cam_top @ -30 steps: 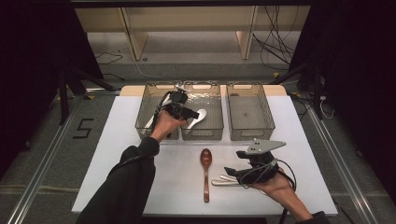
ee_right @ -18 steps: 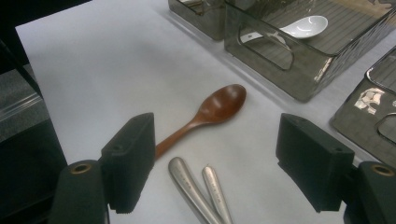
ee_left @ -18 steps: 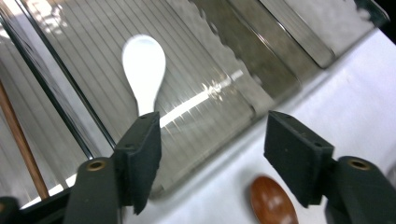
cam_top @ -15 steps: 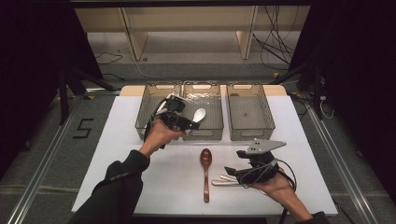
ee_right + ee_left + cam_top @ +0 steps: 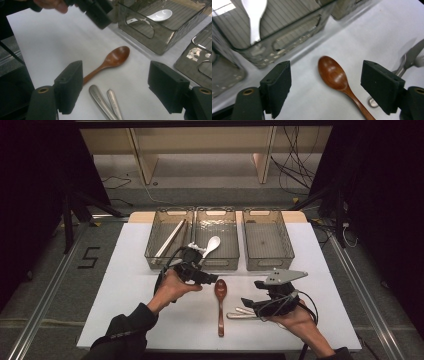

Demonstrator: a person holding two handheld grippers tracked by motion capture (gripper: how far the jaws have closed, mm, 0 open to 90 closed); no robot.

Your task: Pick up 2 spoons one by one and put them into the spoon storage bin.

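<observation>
The left gripper (image 5: 212, 281) hangs just at nine o'clock of the wooden spoon's (image 5: 220, 292) bowl, its jaws wide apart and having just been opening — nothing sits between the pads, though the left gripper view looks straight down on the bowl. The wooden spoon lies on the white table (image 5: 130, 285), bowl toward twelve o'clock, handle toward six. At its three o'clock lie two metal handles (image 5: 245, 312), right under the right gripper (image 5: 248, 304), whose jaws also stand wide with nothing pinched. Three clear bins (image 5: 264, 261) line the far edge at twelve o'clock; the middle one holds a white spoon (image 5: 212, 244), the left one chopsticks (image 5: 169, 240). On the floor at nine o'clock a "5" (image 5: 88, 257) is marked.
</observation>
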